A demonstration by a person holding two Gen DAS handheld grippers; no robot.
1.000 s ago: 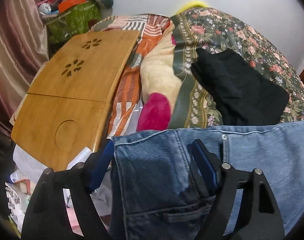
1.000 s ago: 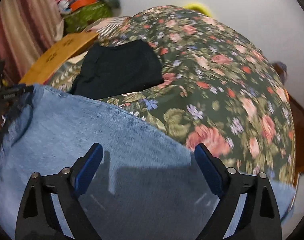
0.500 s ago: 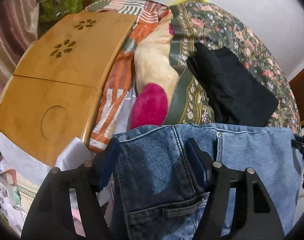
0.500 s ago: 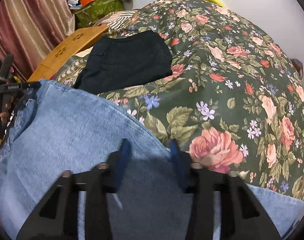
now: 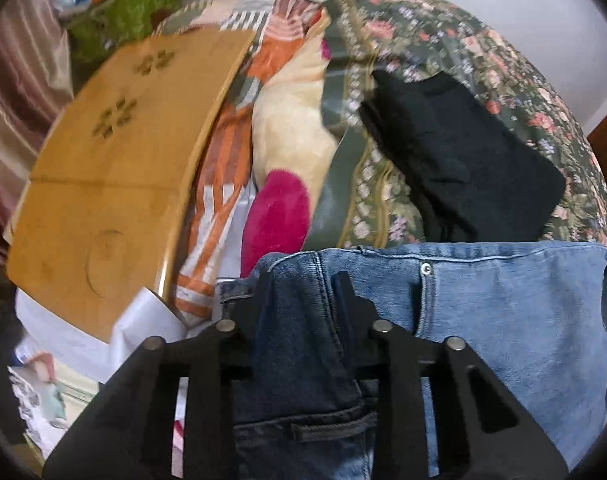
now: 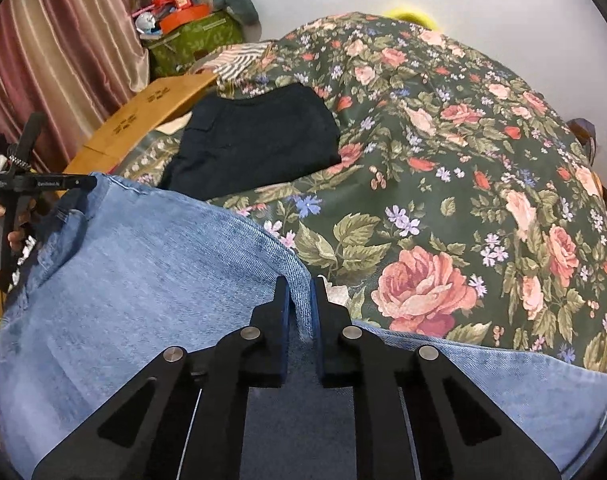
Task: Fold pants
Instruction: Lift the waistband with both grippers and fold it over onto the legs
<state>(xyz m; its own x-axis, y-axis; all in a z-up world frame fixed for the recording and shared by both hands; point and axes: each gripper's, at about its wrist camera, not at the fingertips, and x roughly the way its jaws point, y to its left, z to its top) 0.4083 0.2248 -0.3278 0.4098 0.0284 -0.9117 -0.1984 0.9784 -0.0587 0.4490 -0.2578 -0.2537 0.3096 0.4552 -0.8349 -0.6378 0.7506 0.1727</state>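
Both grippers had closed since the earlier frames, when their fingers stood wide over the denim. We had the left gripper (image 5: pixel 301 292) pinched on a bunched fold of the jeans (image 5: pixel 503 312) at the waistband corner, dark denim pressed between its two fingers. We had the right gripper (image 6: pixel 299 300) clamped narrow on the far edge of the jeans (image 6: pixel 143 280), a thin ridge of blue cloth caught between the pads. From the right wrist view we saw the left gripper (image 6: pixel 27 184) at the far left, gripping the waistband end. The jeans lay spread across the near edge of the floral bedspread (image 6: pixel 463 160), stretched between our two grips. A folded black garment (image 6: pixel 255 144) rested on the bedspread just beyond the jeans. To the left of it we saw a wooden tray (image 5: pixel 115 168) and a pink-and-cream plush (image 5: pixel 287 168), blurred in the left wrist view.
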